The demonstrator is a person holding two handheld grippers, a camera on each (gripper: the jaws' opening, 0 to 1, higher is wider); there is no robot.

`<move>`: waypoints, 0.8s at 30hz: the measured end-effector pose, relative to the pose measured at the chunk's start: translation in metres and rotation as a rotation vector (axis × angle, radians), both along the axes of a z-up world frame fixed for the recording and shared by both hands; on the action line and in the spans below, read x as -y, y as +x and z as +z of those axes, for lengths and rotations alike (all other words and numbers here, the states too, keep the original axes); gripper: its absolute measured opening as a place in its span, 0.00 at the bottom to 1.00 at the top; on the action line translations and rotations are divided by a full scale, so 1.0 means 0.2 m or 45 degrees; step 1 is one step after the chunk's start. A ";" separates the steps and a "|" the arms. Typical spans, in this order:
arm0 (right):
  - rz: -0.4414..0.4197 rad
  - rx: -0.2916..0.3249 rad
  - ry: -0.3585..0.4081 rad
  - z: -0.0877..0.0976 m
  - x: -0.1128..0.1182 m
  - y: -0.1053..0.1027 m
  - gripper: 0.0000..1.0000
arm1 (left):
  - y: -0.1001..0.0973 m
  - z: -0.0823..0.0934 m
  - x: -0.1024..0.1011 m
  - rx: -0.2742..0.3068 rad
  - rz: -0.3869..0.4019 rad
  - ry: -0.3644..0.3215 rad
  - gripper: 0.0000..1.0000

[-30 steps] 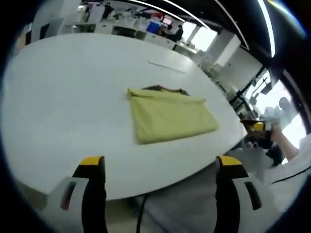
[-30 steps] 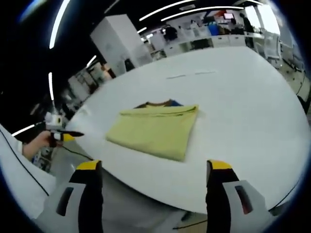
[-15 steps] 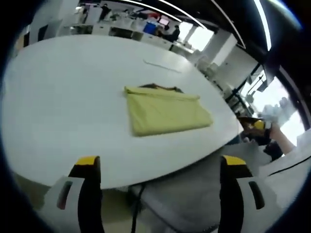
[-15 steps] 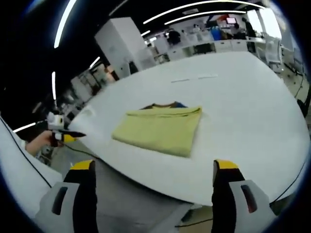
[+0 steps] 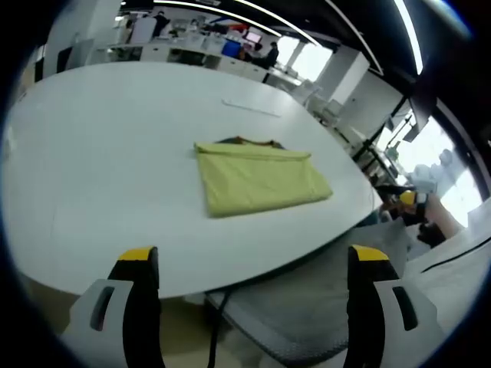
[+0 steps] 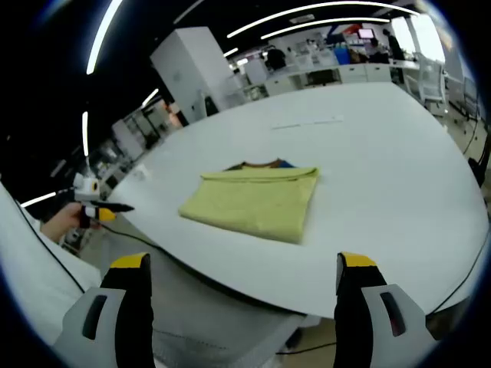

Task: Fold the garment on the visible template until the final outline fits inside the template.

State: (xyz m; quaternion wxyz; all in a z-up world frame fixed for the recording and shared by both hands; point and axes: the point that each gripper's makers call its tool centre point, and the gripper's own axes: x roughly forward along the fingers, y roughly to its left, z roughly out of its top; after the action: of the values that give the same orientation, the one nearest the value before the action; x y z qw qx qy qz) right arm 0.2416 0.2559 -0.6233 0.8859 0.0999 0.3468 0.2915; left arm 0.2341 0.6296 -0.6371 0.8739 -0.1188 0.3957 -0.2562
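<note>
The garment (image 5: 261, 182) – a yellow-green piece, folded into a flat rectangle – lies on the white table (image 5: 100, 161), nearer the edge where the person stands than the far side. In the right tool view the same garment (image 6: 255, 202) sits about mid-table, w/ a dark collar and a bit of blue peeking out at its far edge. No template outline can be made out around it; a thin pale line (image 5: 251, 108) lies on the table well beyond the garment.

Left tool (image 5: 249, 264): jaws wide apart, yellow-tipped, nothing between them, held back off the table edge, well apart from the garment. Right tool (image 6: 243, 272): same – jaws spread wide, empty, hovering off the near edge of the table (image 6: 383, 153). Each tool also shows small in the other's view, in a hand at the side – right tool (image 5: 409, 201) at the right edge, left tool (image 6: 93, 208) at the left edge.

Below the table edge, the person's light grey clothing (image 5: 307, 299) shows between the jaws. Background: an office w/ white cabinets (image 6: 196, 69), desks and ceiling light strips.
</note>
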 end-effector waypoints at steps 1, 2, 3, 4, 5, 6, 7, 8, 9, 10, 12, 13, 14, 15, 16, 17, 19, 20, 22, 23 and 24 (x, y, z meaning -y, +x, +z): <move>0.001 -0.002 0.000 0.00 0.00 0.00 1.00 | 0.00 0.00 0.00 0.000 0.000 0.000 1.00; 0.002 -0.002 0.000 0.00 0.00 0.00 1.00 | 0.00 0.00 0.00 0.001 0.000 -0.001 1.00; 0.004 -0.002 0.000 0.00 0.00 0.00 0.99 | 0.00 0.00 0.00 0.002 0.000 -0.001 1.00; 0.006 -0.002 0.000 0.00 -0.01 0.00 0.99 | 0.00 0.00 0.00 0.001 -0.001 -0.001 1.00; 0.009 -0.001 -0.001 0.00 -0.01 0.00 1.00 | 0.00 0.00 0.00 0.001 -0.002 -0.001 1.00; 0.010 -0.002 -0.002 0.00 -0.01 0.00 1.00 | -0.01 0.00 0.00 0.000 -0.003 0.000 1.00; 0.011 -0.002 -0.002 0.00 -0.01 0.00 0.99 | -0.01 0.00 0.00 0.000 -0.004 0.000 1.00; 0.011 0.000 -0.002 0.00 -0.01 -0.01 1.00 | -0.01 0.00 0.00 -0.001 -0.007 0.002 1.00; 0.011 0.002 -0.002 0.00 -0.01 0.00 0.99 | -0.01 0.00 0.00 0.000 -0.008 0.003 1.00; 0.011 0.004 0.001 0.01 -0.01 0.00 0.99 | -0.01 0.00 0.00 0.000 -0.008 0.003 1.00; 0.011 0.002 0.001 0.01 -0.01 0.00 0.99 | -0.01 0.00 0.00 0.002 -0.008 0.003 1.00; 0.012 0.000 -0.002 0.00 -0.01 0.00 1.00 | -0.01 0.00 0.00 0.005 -0.008 0.005 1.00; 0.014 -0.001 -0.004 0.00 -0.01 0.00 0.99 | -0.01 0.01 0.00 0.006 -0.008 0.005 1.00; 0.014 0.000 -0.003 0.00 -0.01 0.00 0.99 | 0.00 0.01 0.00 0.006 -0.010 0.005 1.00; 0.014 0.002 -0.001 0.00 -0.01 0.00 0.99 | 0.00 0.01 0.00 0.007 -0.010 0.006 1.00; 0.014 0.004 0.000 0.01 -0.01 0.00 0.99 | 0.00 0.01 0.00 0.007 -0.011 0.007 1.00; 0.013 0.006 -0.005 0.01 -0.01 0.00 0.99 | 0.00 0.00 0.00 0.005 -0.013 0.010 1.00; 0.013 0.006 -0.007 0.00 -0.01 0.00 0.99 | 0.01 0.00 0.00 0.006 -0.015 0.011 1.00; 0.011 0.004 -0.008 0.00 -0.01 0.01 0.99 | 0.01 0.01 0.01 0.010 -0.016 0.008 1.00; 0.012 0.002 -0.007 0.00 -0.01 0.01 0.99 | 0.01 0.01 0.01 0.011 -0.017 0.008 1.00; 0.012 0.001 -0.006 0.00 -0.01 0.01 0.99 | 0.02 0.01 0.01 0.012 -0.018 0.009 1.00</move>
State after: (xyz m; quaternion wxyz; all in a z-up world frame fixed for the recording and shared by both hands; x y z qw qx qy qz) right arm 0.2427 0.2570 -0.6238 0.8848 0.0961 0.3477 0.2951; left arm 0.2372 0.6276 -0.6360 0.8743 -0.1118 0.3933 -0.2614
